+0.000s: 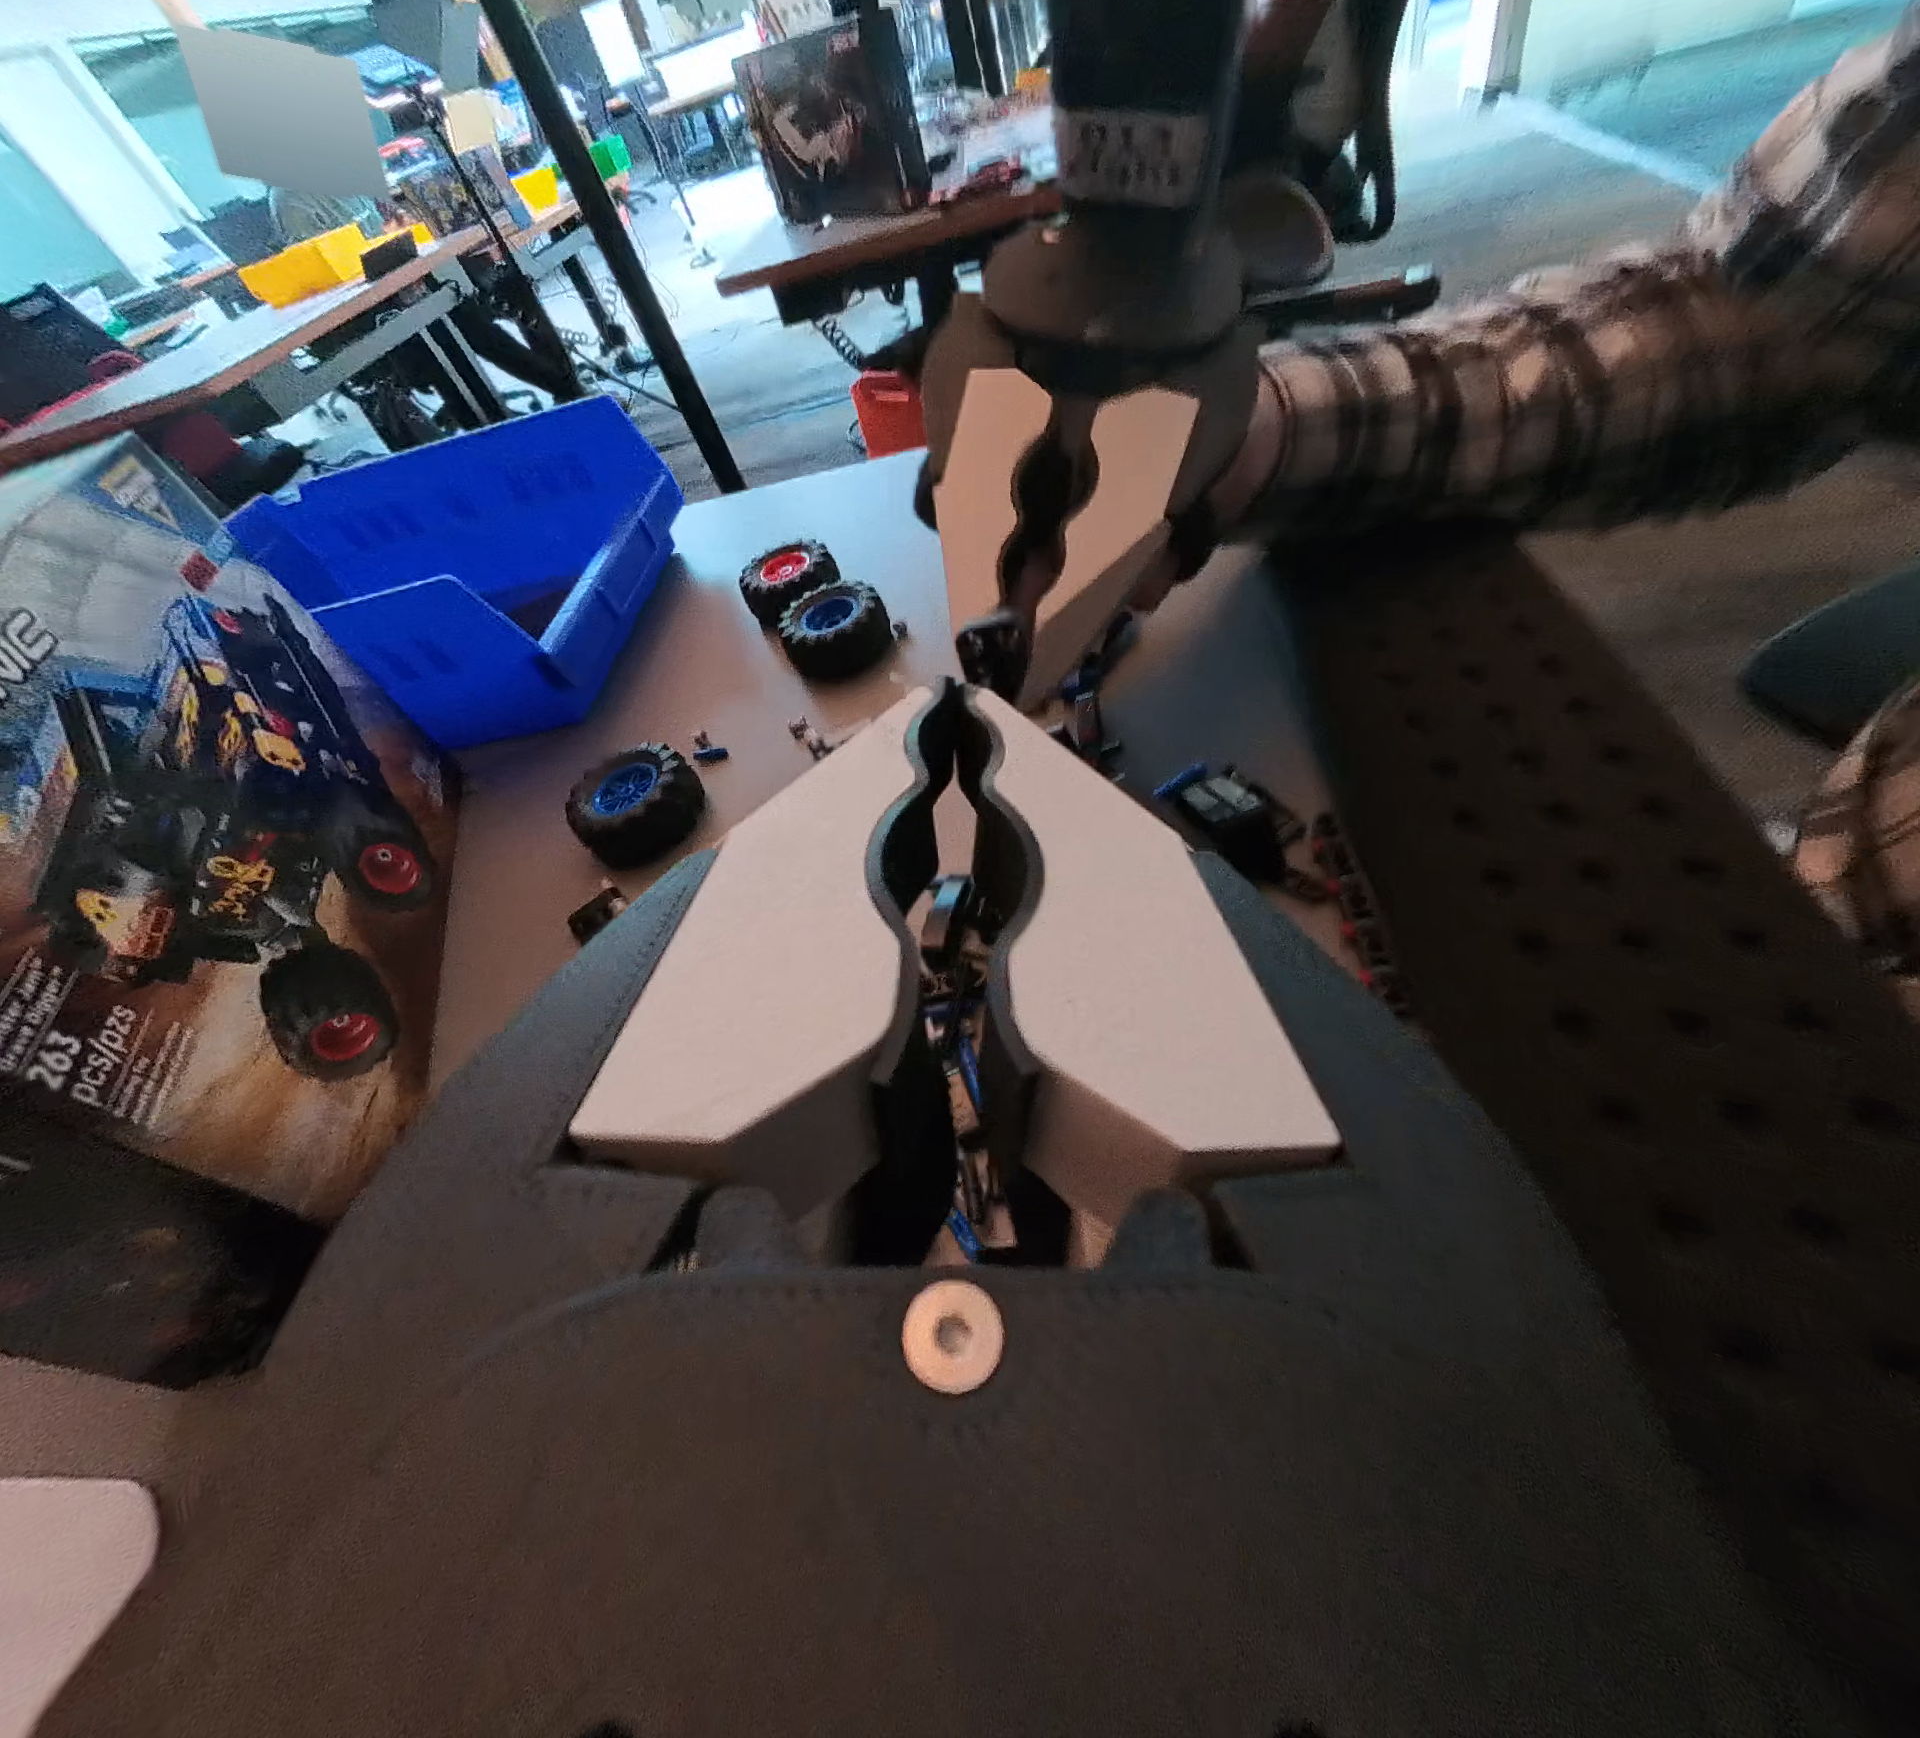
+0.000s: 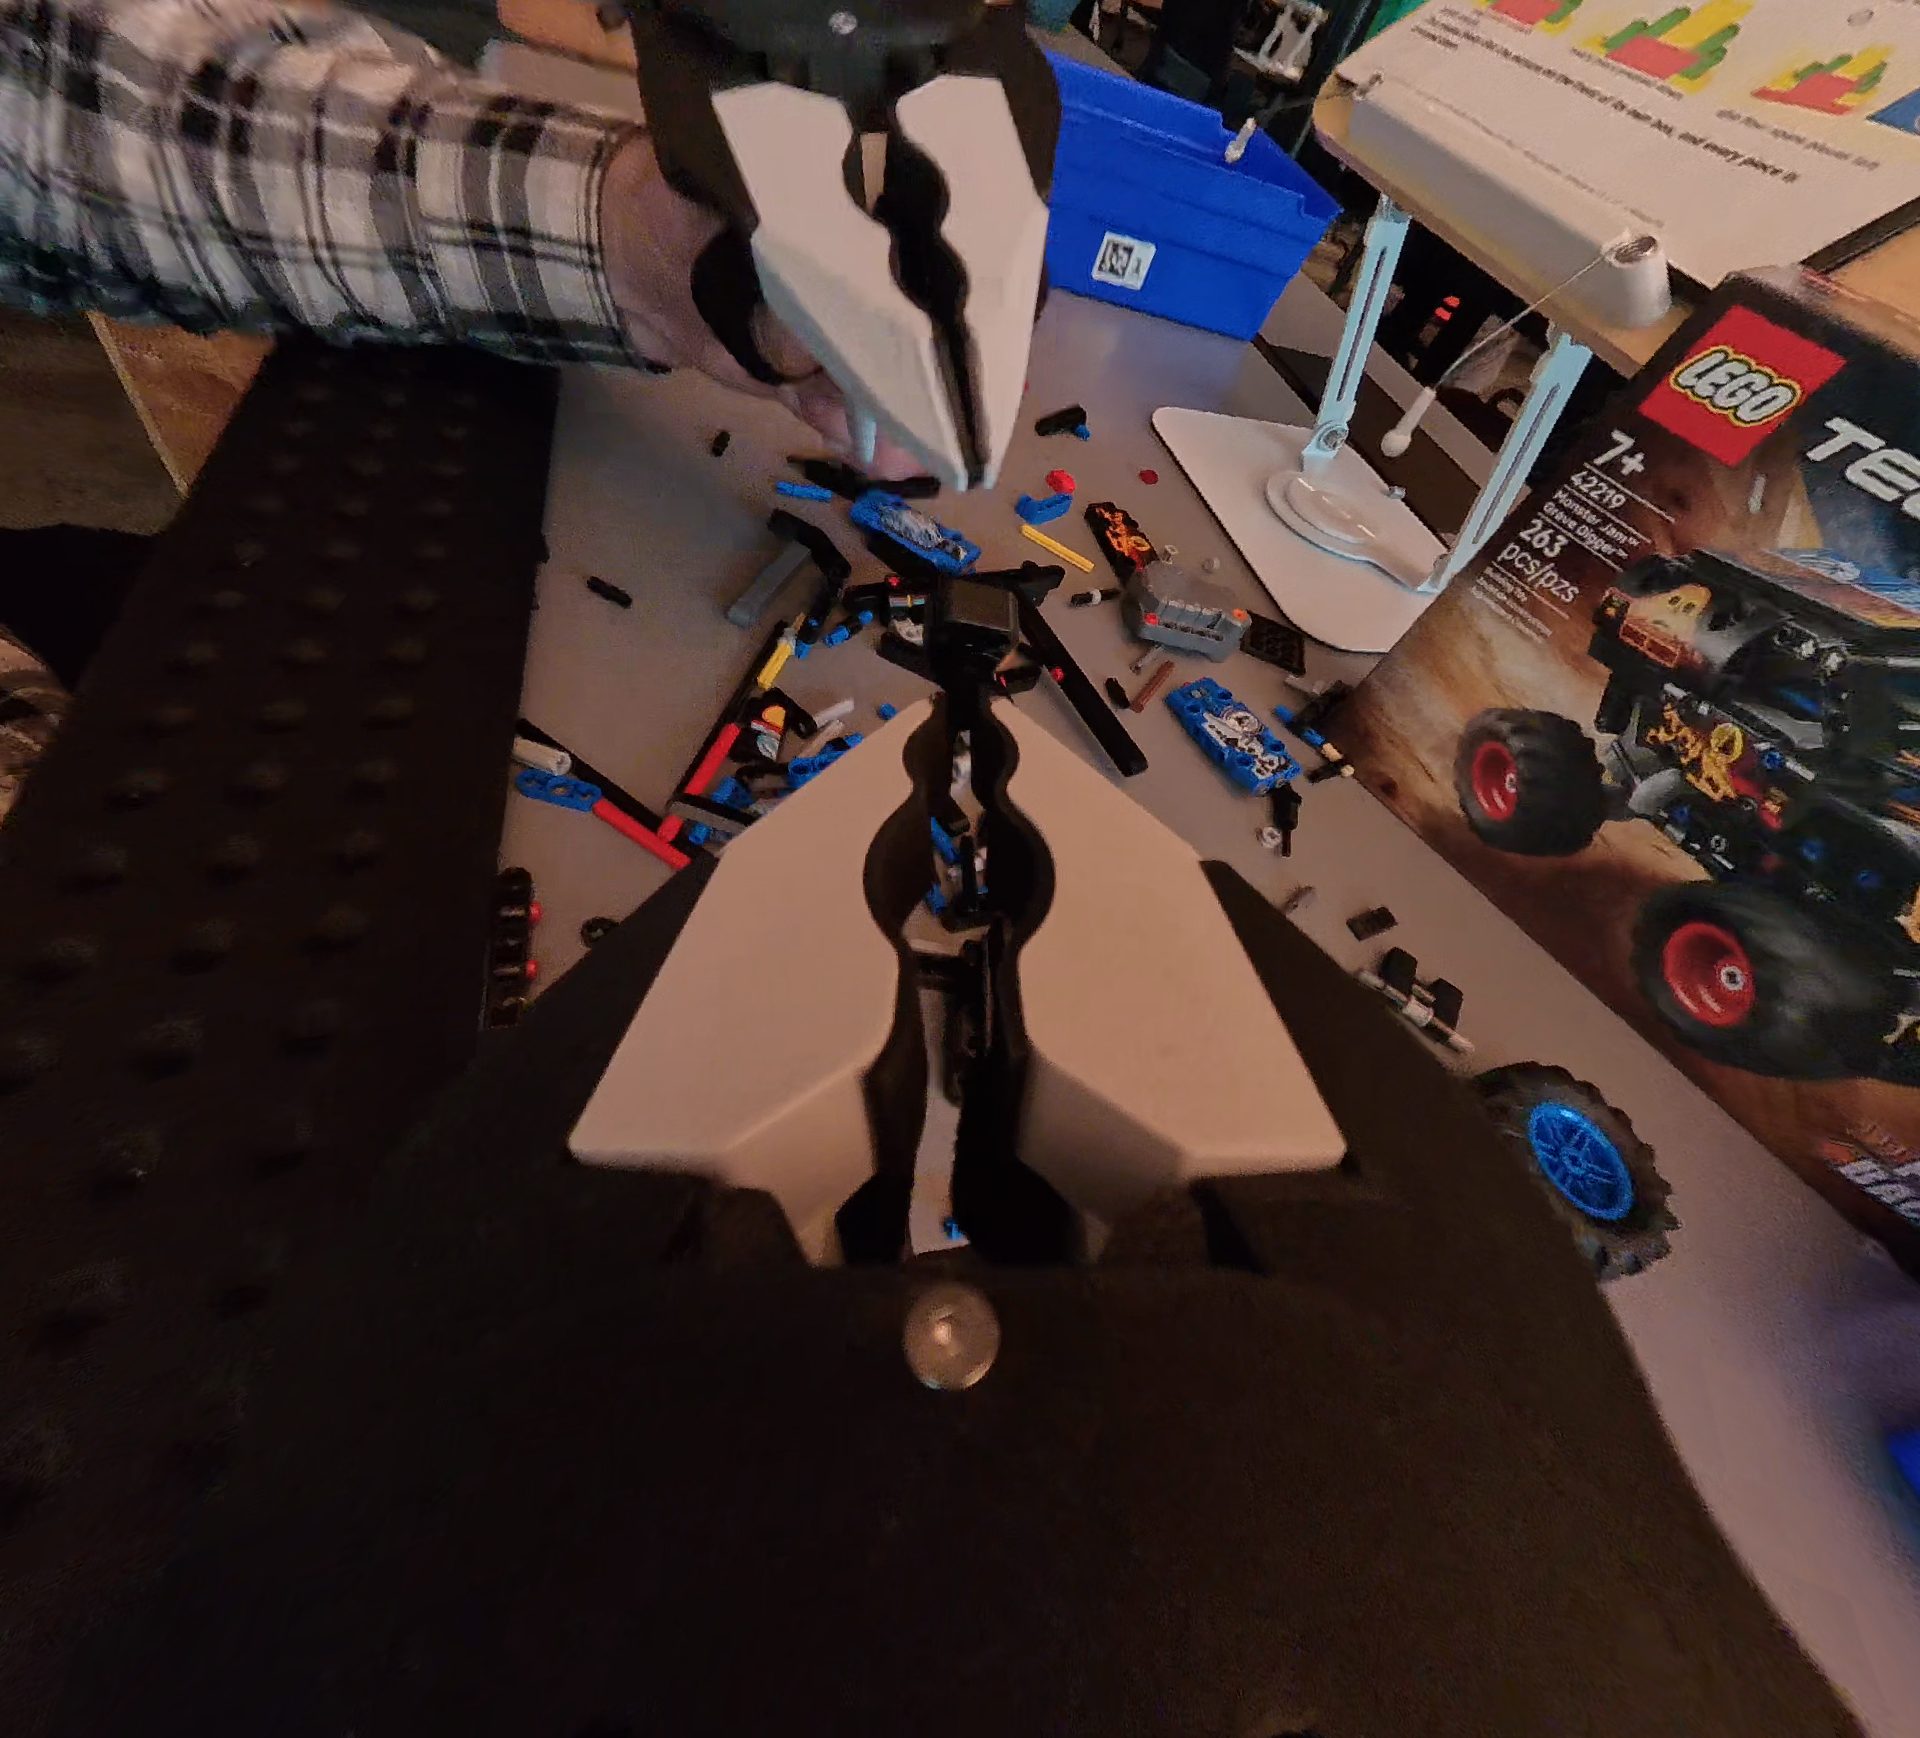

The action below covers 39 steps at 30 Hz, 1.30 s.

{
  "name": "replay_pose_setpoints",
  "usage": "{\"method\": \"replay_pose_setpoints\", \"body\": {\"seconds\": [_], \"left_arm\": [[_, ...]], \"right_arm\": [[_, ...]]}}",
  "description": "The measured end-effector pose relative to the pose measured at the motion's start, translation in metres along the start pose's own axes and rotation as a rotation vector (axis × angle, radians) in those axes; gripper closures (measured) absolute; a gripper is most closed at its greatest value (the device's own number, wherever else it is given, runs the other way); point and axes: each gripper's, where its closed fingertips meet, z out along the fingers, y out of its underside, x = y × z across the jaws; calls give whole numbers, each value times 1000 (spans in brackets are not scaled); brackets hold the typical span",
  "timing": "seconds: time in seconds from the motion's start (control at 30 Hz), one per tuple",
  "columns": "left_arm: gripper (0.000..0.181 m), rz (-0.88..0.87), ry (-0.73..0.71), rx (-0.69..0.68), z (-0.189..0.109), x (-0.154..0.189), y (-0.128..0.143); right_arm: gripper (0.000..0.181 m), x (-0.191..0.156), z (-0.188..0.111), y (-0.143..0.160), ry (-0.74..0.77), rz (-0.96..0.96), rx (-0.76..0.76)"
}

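Observation:
My right gripper [image 2: 961,714] is shut on a small black toy piece [image 2: 975,623] and holds it above a scatter of loose blue, black and red building pieces [image 2: 914,535] on the grey table. In the left wrist view, that gripper [image 1: 997,660] and its black piece [image 1: 989,644] hang just beyond my left gripper [image 1: 958,701]. The left gripper's fingertips are pressed together with nothing visible between them. It also shows in the right wrist view [image 2: 964,470], pointing down over the pieces and held by a hand in a plaid sleeve.
A blue bin [image 1: 488,576] stands at the back left. Three toy wheels [image 1: 634,803] [image 1: 836,628] [image 1: 788,574] lie near it. A toy truck box [image 2: 1714,753] stands at one side. A black studded baseplate [image 2: 260,753] lies at the other. A white stand [image 2: 1309,504] holds a printed sheet. The tips of one gripper are about 4 centimetres away from the tips of the other.

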Motion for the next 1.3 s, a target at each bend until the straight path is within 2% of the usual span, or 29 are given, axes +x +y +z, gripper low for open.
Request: {"method": "replay_pose_setpoints", "body": {"seconds": [0.13,0.17,0.2,0.4,0.6,1.0,1.07,1.1,1.13,1.17,1.27,1.3], "left_arm": [[181,13,18,-99,14,9,23],[159,-8,1,-80,14,4,20],[146,-15,-4,-87,14,3,19],[172,31,30,-78,22,16,18],[175,16,44,-61,22,18,15],[177,-15,59,0,21,25,-2],[177,-121,16,183,-8,3,-34],[177,-102,-44,199,-23,-11,-38],[177,-57,-78,122,-23,-15,-26],[177,-65,-56,88,-16,-10,-15],[176,-85,48,-31,-2,5,8],[176,-75,32,-77,-1,2,20]], "right_arm": [[180,1,0,-4,1,-6,11],[180,-1,1,-5,-4,-14,15],[180,-4,2,-5,-11,-24,13],[180,-8,6,-5,-20,-42,5],[180,-9,5,-6,-13,-71,0],[181,-14,-6,-18,-61,-49,91],[180,-1,-11,1,-8,-40,24],[180,2,-17,-1,-4,-6,51],[181,0,-20,-10,-16,15,99],[180,-3,-15,-9,-20,6,82],[180,-8,0,8,-63,22,-8],[180,-6,0,14,-51,18,-30]]}}
